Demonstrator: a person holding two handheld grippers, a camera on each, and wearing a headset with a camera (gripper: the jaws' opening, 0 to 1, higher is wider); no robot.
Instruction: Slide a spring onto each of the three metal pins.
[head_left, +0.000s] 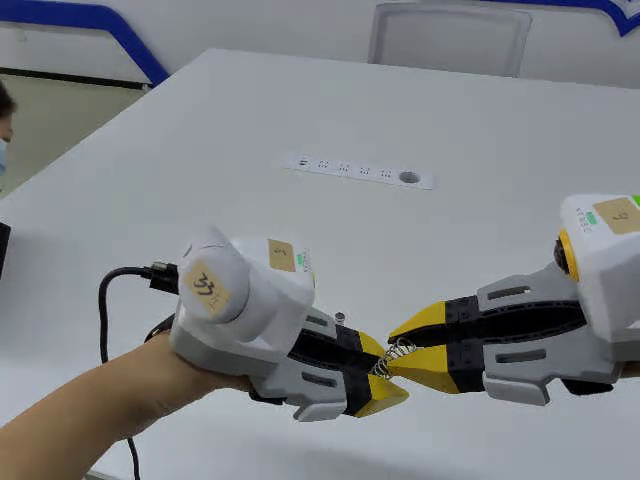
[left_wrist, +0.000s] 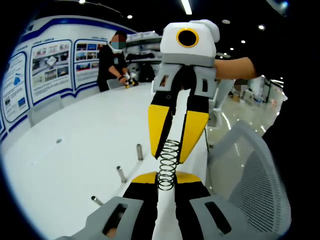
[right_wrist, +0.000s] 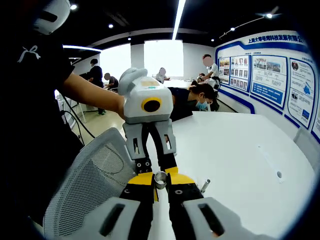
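The white table (head_left: 300, 110) is looked down on from the headset, above and behind, with both grippers close at 6 o'clock. The right gripper (left_wrist: 171, 156) is faced tip to tip, very near, at 12 o'clock along the left gripper's (head_left: 385, 372) jaws, and the reverse holds. The spring (head_left: 395, 352) is shared by all three views.
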